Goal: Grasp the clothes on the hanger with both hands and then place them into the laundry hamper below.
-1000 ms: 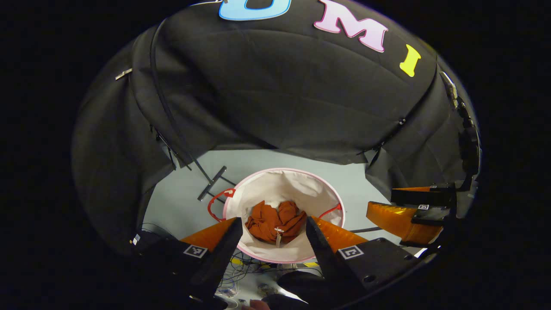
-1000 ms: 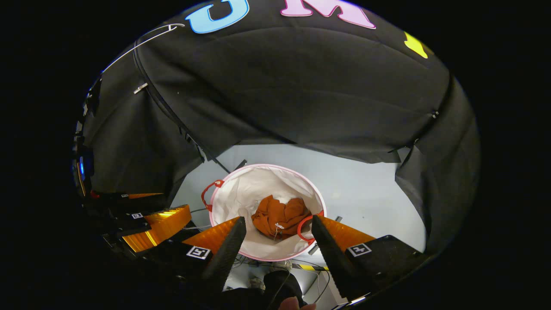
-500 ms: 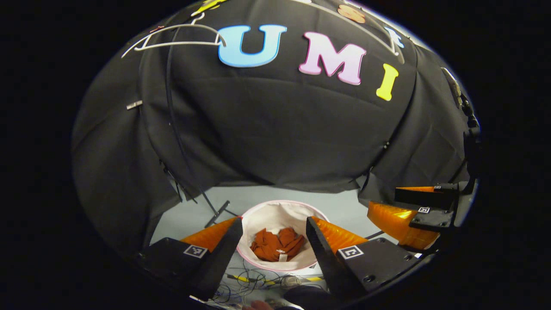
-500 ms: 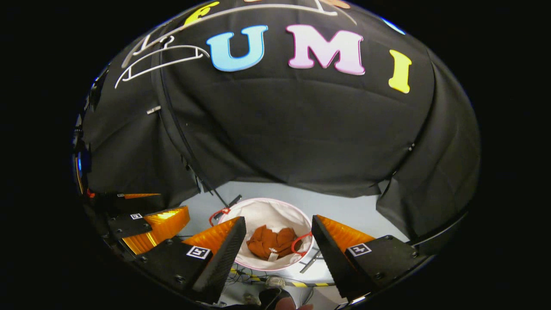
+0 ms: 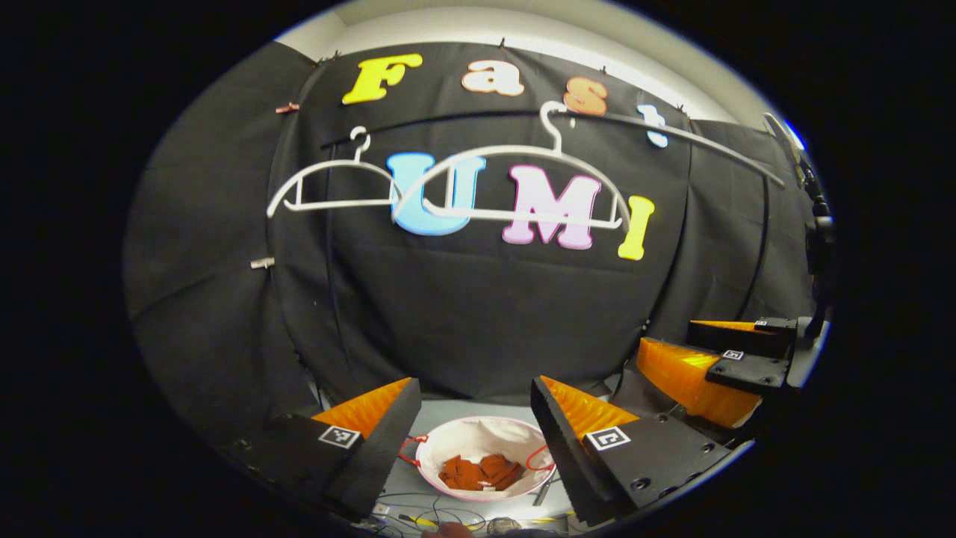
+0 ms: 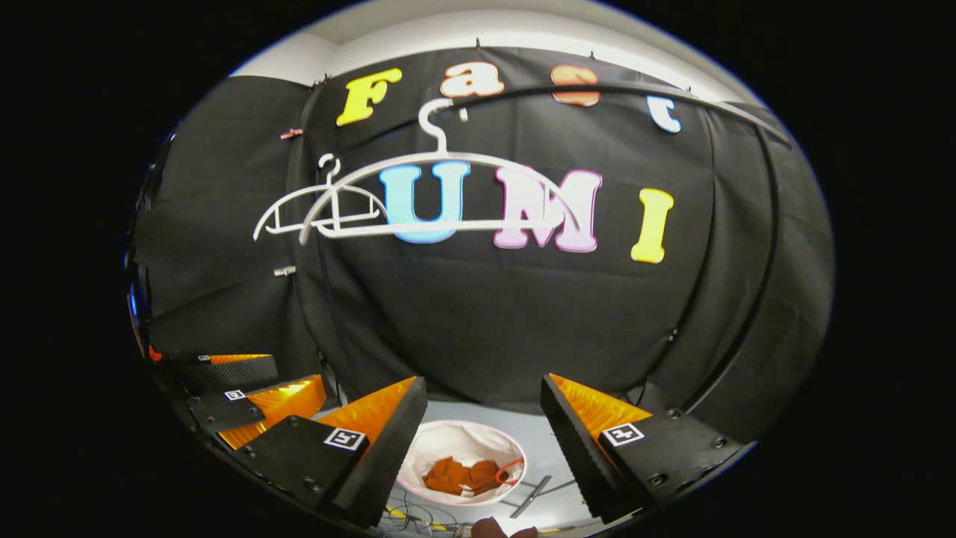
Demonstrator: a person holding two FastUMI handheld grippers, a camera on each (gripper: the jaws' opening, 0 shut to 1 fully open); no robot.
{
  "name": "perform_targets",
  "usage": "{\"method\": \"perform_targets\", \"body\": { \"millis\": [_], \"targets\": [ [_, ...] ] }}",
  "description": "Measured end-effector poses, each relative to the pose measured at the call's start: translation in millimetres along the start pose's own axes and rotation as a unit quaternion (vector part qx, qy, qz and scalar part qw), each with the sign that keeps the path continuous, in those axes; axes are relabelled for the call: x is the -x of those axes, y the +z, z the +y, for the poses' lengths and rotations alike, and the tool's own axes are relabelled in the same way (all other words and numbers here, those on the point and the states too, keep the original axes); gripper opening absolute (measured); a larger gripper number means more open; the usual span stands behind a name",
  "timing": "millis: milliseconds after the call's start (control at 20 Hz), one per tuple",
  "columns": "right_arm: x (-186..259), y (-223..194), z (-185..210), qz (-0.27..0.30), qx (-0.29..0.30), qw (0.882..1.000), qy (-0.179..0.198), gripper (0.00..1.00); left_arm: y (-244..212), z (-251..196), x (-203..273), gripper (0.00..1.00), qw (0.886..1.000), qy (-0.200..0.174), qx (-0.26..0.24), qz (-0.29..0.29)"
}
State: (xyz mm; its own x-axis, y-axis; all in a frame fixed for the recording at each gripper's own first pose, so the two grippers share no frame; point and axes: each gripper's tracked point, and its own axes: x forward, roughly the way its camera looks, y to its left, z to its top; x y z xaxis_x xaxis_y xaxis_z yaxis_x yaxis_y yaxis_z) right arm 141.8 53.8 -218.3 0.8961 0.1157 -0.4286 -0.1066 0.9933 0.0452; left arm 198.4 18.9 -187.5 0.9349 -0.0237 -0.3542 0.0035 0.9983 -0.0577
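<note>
Left claw point(image 5: 470, 418): bottom centre of the left gripper view, fingers spread wide with nothing between them — the hamper shows through the gap.
Right claw point(image 6: 482, 415): bottom centre of the right gripper view, likewise wide apart and empty-handed; it also sits at the right edge of the left gripper view, orange-sided.
Markers: small square black-and-white tags on each finger block, probably for tracking; too small to read and no brand visible.
Laundry hamper point(image 5: 448, 452): low in frame between the fingers, a white round bin with a pink rim and red handles, standing on the grey floor directly under the rail, so clothes can drop straight in.
Clothes point(image 5: 480, 472): a rust-orange garment crumpled at the hamper's bottom, a small white label on it that cannot be read.
Cables point(image 5: 418, 515): loose on the floor near the hamper, bottom edge.
Hangers point(image 5: 515, 161): two white ones, upper middle of frame, hooked on a dark rail point(image 5: 709, 146) and bare — the placing looks complete.
</note>
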Motion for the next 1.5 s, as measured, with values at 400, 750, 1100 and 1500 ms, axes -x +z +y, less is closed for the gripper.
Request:
{"method": "perform_targets", "body": {
  "millis": [400,750,1100,1500],
  "targets": [
    [94.8,82.6,-1.4,-0.105,0.006,0.993,-0.045,0.98,76.1,-4.6,96.9,0.89,0.995,-0.004,-0.016,-0.098],
    [141.8,122.8,-8.8,-0.159,-0.01,0.986,-0.05,1.0,115.0,-4.5,147.8,0.89,0.987,0.015,-0.036,-0.157],
    [155.9,125.6,-14.1,-0.163,-0.024,0.986,-0.036,0.99,127.8,-19.2,168.5,0.89,0.982,0.023,-0.033,-0.184],
    [161.7,130.3,-25.1,-0.173,-0.018,0.984,-0.039,0.96,127.3,-34.0,172.2,0.89,0.982,0.016,-0.04,-0.182]
  ]
}}
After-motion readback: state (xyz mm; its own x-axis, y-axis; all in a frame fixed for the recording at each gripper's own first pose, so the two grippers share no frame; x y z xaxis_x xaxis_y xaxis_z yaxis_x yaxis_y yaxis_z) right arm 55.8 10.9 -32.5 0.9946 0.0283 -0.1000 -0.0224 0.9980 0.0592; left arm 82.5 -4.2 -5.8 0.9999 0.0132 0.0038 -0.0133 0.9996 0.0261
